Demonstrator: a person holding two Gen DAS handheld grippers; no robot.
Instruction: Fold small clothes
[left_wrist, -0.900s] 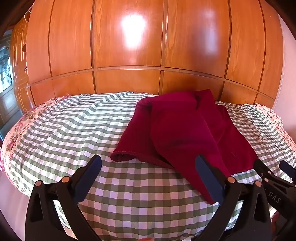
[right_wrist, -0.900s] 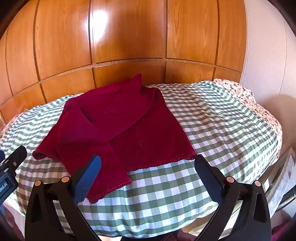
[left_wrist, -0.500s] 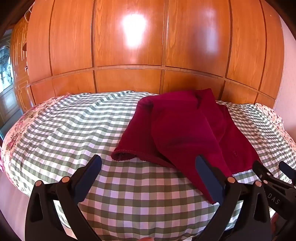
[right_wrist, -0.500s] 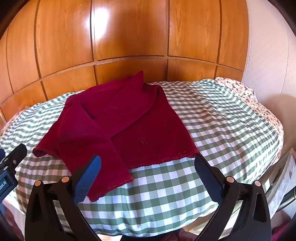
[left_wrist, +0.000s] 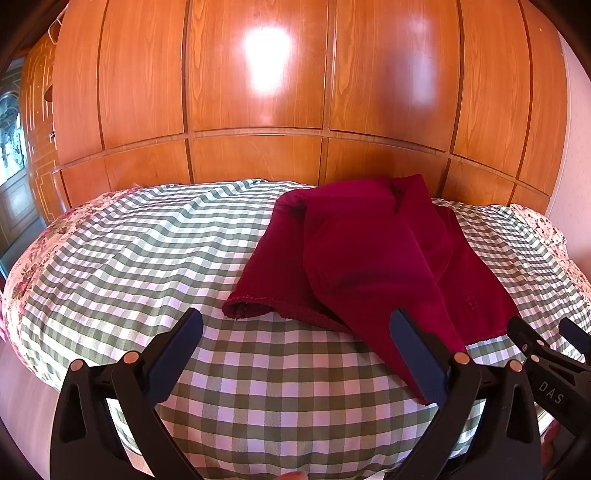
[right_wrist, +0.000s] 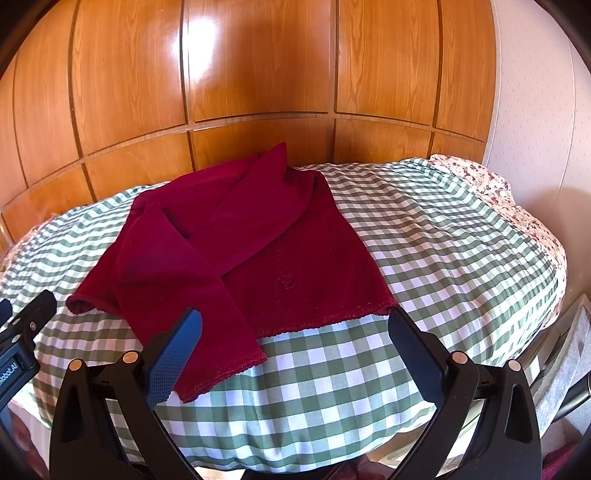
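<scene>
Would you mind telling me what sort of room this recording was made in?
Most likely a bedroom: a red garment lies on a bed with a green checked cover, in front of glossy wooden wardrobe panels.

Right tongs' finger (left_wrist: 417, 354) hides garment (left_wrist: 369, 258) hem; bed (right_wrist: 332, 387) front cut off.

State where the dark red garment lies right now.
The dark red garment lies on the checked bedcover, left of centre in the right wrist view, its far end by the wooden wall.
</scene>
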